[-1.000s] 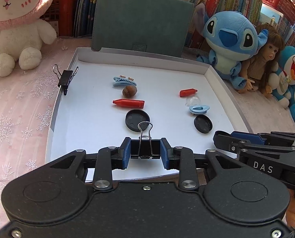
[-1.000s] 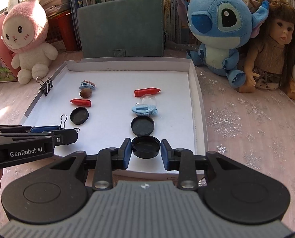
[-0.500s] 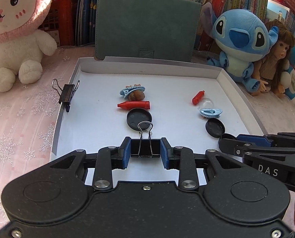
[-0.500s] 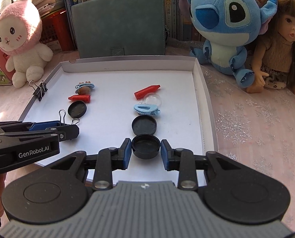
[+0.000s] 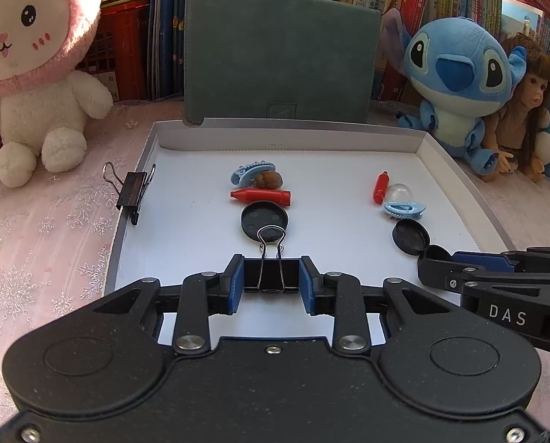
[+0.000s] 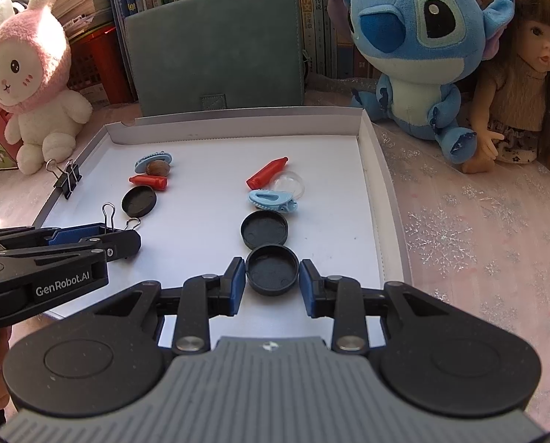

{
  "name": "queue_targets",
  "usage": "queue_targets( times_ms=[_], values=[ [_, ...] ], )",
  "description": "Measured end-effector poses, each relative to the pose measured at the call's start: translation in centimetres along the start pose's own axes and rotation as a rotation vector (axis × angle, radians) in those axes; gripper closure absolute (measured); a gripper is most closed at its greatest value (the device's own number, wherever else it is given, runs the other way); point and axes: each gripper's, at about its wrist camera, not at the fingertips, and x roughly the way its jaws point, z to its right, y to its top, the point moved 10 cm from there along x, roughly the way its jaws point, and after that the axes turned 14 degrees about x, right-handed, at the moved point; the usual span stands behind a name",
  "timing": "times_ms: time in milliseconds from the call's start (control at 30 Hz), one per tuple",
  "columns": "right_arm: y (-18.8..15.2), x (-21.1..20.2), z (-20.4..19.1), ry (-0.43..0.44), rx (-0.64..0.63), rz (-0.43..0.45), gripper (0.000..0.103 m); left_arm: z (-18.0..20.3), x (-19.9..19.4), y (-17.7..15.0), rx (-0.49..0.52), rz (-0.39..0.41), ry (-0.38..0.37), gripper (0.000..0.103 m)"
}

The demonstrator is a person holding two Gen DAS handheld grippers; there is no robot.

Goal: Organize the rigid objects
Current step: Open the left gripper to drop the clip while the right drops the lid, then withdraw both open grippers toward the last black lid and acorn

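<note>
Two columns of small items are forming in the white tray (image 5: 127, 243) on the table. The left gripper (image 5: 271, 282) holds a black binder clip (image 5: 271, 277) between its blue pads, jaws narrow. Compared with a second ago, it now sits square behind the left column, the clip's wire loops overlapping the near edge of the black lid (image 5: 264, 219). Beyond that lid lie a red crayon (image 5: 262, 196), a nut (image 5: 269, 179) and a blue hair clip (image 5: 250, 170).

The right gripper (image 6: 272, 282) grips a black cap (image 6: 272, 270), jaws narrow, just behind the right column's round lid (image 6: 264, 229); it has barely shifted. Judged from this, both items are aligned for release at the near end of their columns.

A second binder clip (image 5: 132, 190) is clamped on the tray's left rim.

Legible writing: "DAS" on the right gripper's side, "GenRobot.AI" on the left gripper's side. The book spines behind carry print too small to read.
</note>
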Motion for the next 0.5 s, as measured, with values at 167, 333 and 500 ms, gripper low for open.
queue_targets(
  times_ms=[167,333,500],
  values=[
    [-0.1,0.0,0.0,0.003,-0.007,0.019,0.066,0.1,0.0,0.0,0.011,0.015,0.018,0.073],
    [-0.1,-0.4,0.0,0.014,0.001,0.038,0.062,0.1,-0.5,-0.2,0.011,0.017,0.015,0.064],
    [-0.1,-1.1,-0.1,0.019,-0.022,0.066,0.049,0.1,-1.4,-0.3,0.019,0.031,0.019,0.056]
  ],
)
